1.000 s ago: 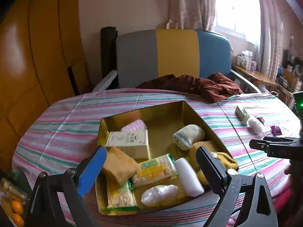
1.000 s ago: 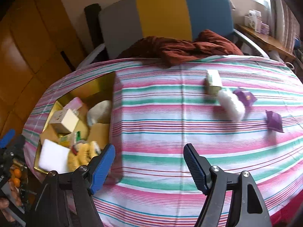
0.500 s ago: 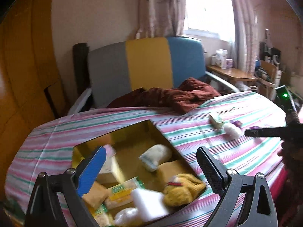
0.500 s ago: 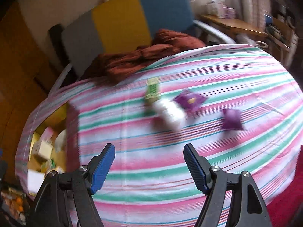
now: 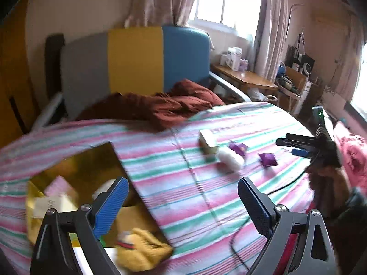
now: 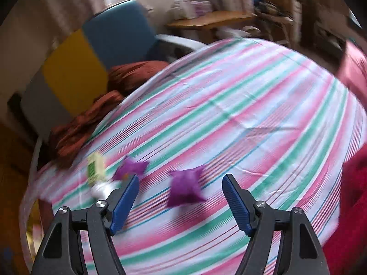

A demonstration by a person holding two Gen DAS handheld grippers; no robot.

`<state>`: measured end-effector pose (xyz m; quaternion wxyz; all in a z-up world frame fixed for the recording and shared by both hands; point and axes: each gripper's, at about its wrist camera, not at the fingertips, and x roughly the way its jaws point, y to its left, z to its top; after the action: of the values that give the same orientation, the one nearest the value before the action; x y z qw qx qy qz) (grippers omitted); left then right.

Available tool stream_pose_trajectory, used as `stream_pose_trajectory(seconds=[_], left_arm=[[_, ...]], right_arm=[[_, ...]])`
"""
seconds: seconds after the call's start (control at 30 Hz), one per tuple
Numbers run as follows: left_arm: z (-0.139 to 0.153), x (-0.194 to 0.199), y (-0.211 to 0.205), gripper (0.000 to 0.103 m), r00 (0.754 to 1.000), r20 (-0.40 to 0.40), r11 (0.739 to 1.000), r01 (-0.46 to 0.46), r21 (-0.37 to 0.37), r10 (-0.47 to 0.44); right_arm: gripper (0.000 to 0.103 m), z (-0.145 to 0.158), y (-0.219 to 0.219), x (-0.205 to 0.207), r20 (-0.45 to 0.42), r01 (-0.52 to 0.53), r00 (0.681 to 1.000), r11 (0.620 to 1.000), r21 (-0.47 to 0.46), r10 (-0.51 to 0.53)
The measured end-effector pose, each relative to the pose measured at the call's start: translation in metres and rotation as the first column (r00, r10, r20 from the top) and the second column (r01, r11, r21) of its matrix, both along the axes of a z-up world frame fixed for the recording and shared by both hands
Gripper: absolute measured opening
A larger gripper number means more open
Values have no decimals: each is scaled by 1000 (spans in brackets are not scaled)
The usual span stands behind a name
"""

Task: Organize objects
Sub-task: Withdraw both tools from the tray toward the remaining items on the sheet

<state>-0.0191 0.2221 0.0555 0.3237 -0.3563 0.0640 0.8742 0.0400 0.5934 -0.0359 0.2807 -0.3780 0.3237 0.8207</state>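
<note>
We've got both grippers empty, jaws apart: right gripper [image 6: 180, 197] over a purple packet [image 6: 185, 189] on the tablecloth [image 6: 240, 105], left gripper [image 5: 182, 202] by the tin [image 5: 75, 167] — blurry, though.

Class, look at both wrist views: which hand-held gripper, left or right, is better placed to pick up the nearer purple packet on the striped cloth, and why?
Right. The right hand-held gripper is open with the purple packet lined up between its fingers; the left hand-held gripper hangs by the gold box, far from it.
</note>
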Motion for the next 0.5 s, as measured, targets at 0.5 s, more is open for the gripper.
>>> stream_pose_trajectory(seconds=[0.5], left_arm=[[-55,-32,101,92,965,263,999,28,-19,-22]], right_arm=[[76,-19,24,13,-93,46,993,976,-211,-67]])
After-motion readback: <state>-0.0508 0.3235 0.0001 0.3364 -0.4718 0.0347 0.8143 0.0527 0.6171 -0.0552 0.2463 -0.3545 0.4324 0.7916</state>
